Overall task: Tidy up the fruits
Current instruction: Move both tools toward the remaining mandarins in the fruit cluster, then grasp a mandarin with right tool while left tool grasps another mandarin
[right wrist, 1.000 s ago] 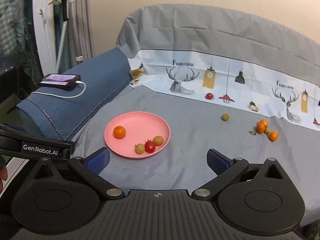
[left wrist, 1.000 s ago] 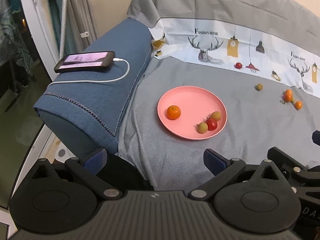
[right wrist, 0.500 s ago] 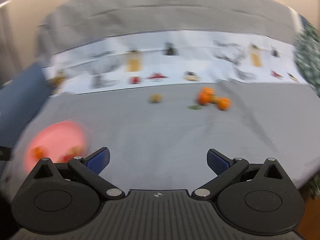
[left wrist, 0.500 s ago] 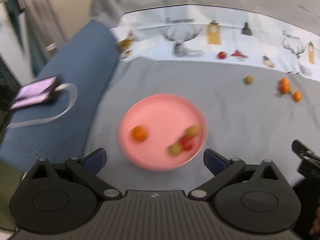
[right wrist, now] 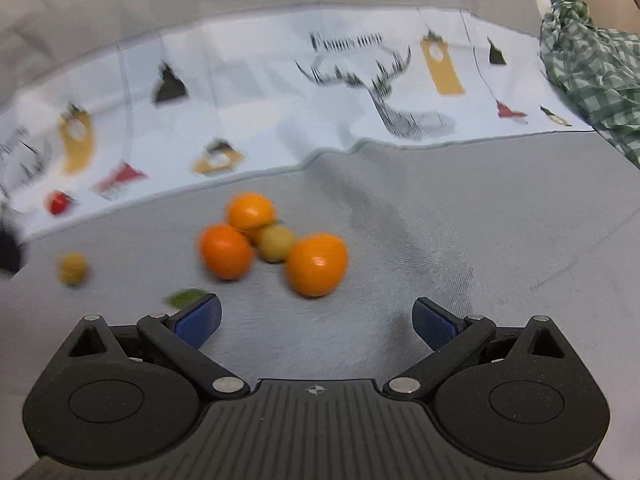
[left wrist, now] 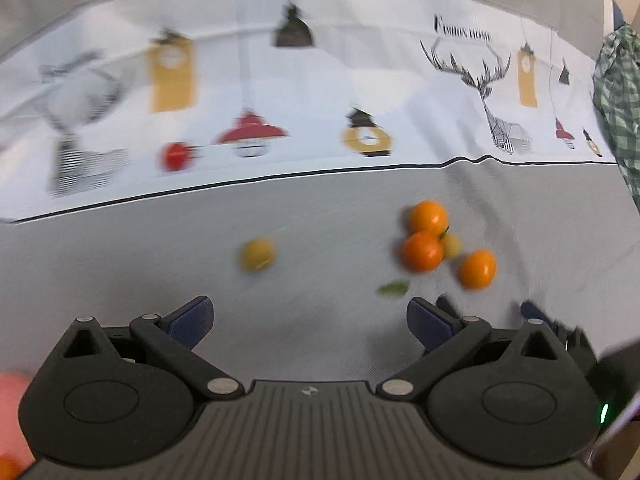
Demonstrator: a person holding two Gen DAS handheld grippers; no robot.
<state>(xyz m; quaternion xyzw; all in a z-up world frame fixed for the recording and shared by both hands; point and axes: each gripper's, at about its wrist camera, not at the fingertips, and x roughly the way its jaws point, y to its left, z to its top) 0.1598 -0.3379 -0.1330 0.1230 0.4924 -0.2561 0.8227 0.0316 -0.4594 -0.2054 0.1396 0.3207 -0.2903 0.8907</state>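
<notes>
— Where are the fruits?

— Three oranges (right wrist: 316, 264) lie close together on the grey cover (right wrist: 460, 232), with one small yellow-green fruit (right wrist: 275, 243) touching them in the middle. A second yellow fruit (left wrist: 257, 255) lies alone, to the left of the cluster, and a green leaf (right wrist: 185, 297) lies near my left fingertip. A red tomato (left wrist: 177, 155) sits farther back on the printed white band (left wrist: 320, 92).

— And your tools?

— My right gripper (right wrist: 316, 320) has its fingers spread wide and holds nothing; the nearest orange is just ahead of it. My left gripper (left wrist: 310, 320) is spread wide too, and empty. The pictures are blurred.
</notes>
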